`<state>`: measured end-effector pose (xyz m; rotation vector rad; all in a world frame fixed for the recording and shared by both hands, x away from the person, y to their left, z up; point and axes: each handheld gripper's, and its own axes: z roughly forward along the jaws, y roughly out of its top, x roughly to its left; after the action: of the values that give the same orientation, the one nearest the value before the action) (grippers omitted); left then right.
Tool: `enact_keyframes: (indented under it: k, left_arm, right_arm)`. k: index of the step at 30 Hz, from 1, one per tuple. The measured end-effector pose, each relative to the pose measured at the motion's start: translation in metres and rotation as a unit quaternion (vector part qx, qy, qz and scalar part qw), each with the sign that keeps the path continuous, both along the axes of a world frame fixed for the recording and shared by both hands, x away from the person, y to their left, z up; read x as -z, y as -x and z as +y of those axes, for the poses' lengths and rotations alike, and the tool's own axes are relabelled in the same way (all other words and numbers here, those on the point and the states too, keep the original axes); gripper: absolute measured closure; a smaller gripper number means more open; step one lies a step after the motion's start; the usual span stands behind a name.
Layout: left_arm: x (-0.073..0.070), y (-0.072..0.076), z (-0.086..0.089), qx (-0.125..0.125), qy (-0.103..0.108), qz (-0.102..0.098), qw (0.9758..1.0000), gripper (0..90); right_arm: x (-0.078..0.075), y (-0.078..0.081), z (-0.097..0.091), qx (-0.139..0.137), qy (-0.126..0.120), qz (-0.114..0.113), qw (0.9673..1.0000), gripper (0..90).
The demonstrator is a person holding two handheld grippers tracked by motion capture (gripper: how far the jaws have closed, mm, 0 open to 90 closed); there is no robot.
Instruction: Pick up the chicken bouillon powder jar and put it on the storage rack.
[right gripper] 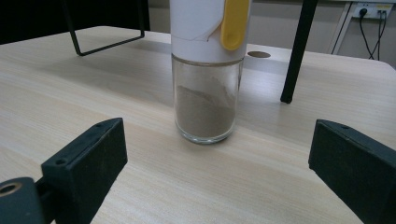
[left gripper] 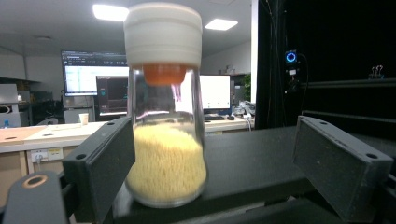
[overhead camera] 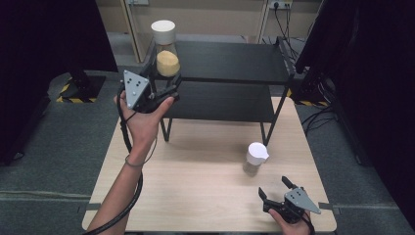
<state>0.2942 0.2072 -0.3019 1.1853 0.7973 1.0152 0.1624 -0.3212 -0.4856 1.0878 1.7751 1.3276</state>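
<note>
Left gripper [overhead camera: 169, 90] is up at the black shelf [overhead camera: 230, 61], held in the person's left hand [overhead camera: 142, 117]. Its jaws stand wide apart. Between them is a glass jar [left gripper: 166, 140] with yellow grains inside and a big white lid [left gripper: 162, 33]. The jar stands upright on the top board of the shelf, at its left end. In the left gripper view, the jar sits very close to one jaw, and I cannot tell if they touch. The other jaw is well away from the glass, so the jar is not squeezed.

Right gripper [overhead camera: 275, 188] is low at the near right corner of the wooden table [overhead camera: 195, 186]. Its jaws are spread wide too, with nothing in them. A small glass shaker [right gripper: 205, 93] with brown powder stands on the table just ahead of it. The shaker has a white top and a yellow tab [right gripper: 235, 23].
</note>
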Motion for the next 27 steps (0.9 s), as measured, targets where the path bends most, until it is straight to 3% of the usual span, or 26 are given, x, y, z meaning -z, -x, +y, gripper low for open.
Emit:
enact_keyframes:
  k: [17, 27]
  left_arm:
    - [0.052, 0.015, 0.013, 0.013, -0.002, 0.034, 0.9994, 12.7]
    - [0.09, 0.022, 0.019, 0.014, -0.001, 0.054, 0.9984, 12.7]
  right_arm:
    - [0.0, 0.0, 0.0, 0.0, -0.001, 0.0, 1.0, 4.5]
    - [0.0, 0.0, 0.001, -0.001, -0.001, -0.001, 1.0, 4.5]
